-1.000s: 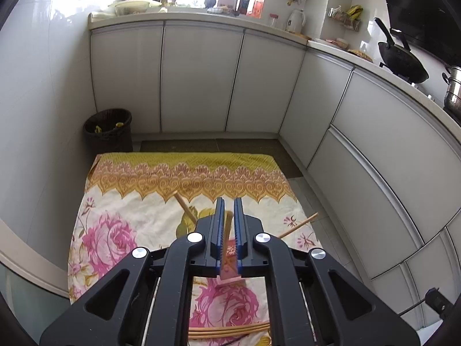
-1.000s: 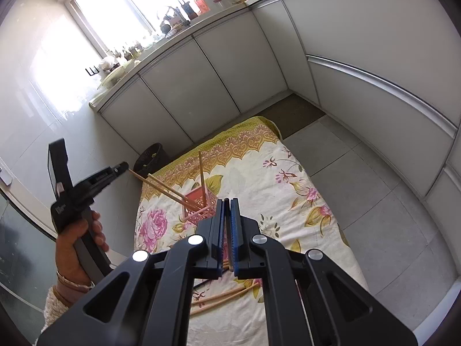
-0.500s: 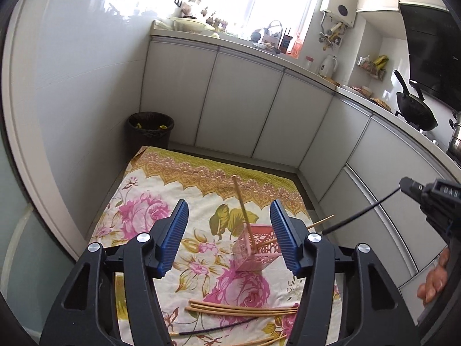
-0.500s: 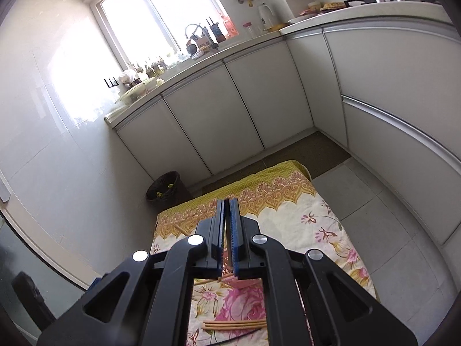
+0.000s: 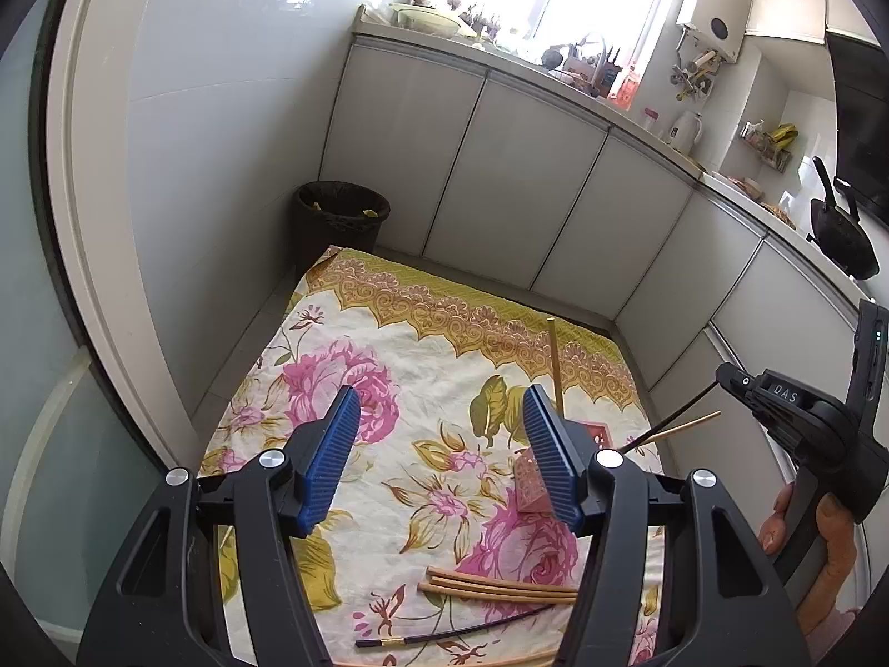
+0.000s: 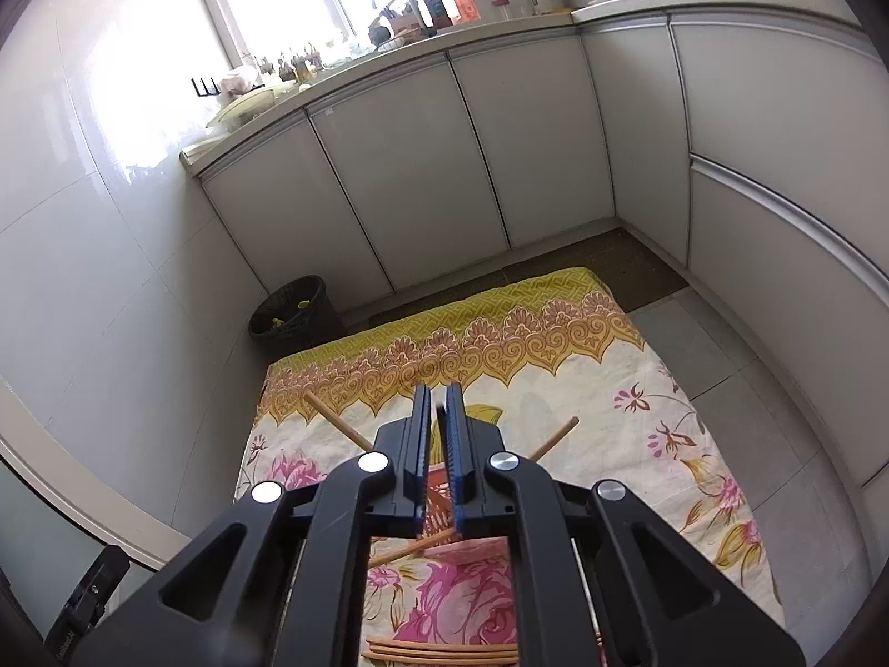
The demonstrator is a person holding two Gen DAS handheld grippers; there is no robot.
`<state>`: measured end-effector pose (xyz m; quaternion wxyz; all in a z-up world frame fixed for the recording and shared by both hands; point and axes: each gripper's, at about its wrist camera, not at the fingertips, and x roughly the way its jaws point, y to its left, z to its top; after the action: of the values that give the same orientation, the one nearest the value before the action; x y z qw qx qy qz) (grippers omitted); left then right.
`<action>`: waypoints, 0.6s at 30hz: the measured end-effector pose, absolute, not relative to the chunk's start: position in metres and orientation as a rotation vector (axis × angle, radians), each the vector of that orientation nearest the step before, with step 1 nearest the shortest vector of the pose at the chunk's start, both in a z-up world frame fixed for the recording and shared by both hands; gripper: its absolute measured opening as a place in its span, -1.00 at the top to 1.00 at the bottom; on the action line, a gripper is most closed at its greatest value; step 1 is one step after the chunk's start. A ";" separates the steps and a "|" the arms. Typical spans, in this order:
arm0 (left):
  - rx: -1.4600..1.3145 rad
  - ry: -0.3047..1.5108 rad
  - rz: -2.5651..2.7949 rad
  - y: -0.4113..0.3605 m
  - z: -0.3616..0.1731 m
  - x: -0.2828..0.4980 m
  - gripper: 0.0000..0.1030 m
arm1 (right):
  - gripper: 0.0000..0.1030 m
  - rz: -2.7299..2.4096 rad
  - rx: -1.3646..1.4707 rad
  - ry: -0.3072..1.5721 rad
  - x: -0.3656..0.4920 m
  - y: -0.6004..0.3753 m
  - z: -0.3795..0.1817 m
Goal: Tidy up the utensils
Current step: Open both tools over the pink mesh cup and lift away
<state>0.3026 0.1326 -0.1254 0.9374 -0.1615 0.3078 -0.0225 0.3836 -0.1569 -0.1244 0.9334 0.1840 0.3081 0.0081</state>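
Lying nearest on the floral cloth (image 5: 389, 367) spread over the floor are a bundle of wooden chopsticks (image 5: 494, 589) and one black chopstick (image 5: 455, 633). Over them the left gripper (image 5: 439, 444) hangs wide open, holding nothing. The right gripper (image 6: 439, 444) has just been parting its jaws to a narrow gap, nothing visibly between them. Beyond stands a pink holder (image 5: 533, 478) with chopsticks leaning out. Farther back are a black bin (image 5: 339, 217) and white cabinets (image 5: 500, 167).
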 end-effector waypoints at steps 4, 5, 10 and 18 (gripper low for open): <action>-0.335 0.629 -0.046 0.136 -0.124 0.301 -0.12 | -0.62 -0.014 0.433 0.563 0.371 -0.166 -0.122; -0.336 0.628 -0.046 0.136 -0.123 0.300 -0.14 | -0.66 -0.025 0.444 0.537 0.365 -0.171 -0.118; -0.334 0.626 -0.061 0.133 -0.120 0.298 -0.31 | -0.87 -0.075 0.459 0.496 0.335 -0.189 -0.103; -0.309 0.606 -0.086 0.117 -0.112 0.285 -0.76 | -0.87 -0.145 0.466 0.556 0.265 -0.217 -0.120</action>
<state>0.2849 0.1174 -0.1118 0.9419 -0.1514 0.2970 -0.0421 0.2646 -0.2167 -0.1199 0.9324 0.2275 0.2716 -0.0709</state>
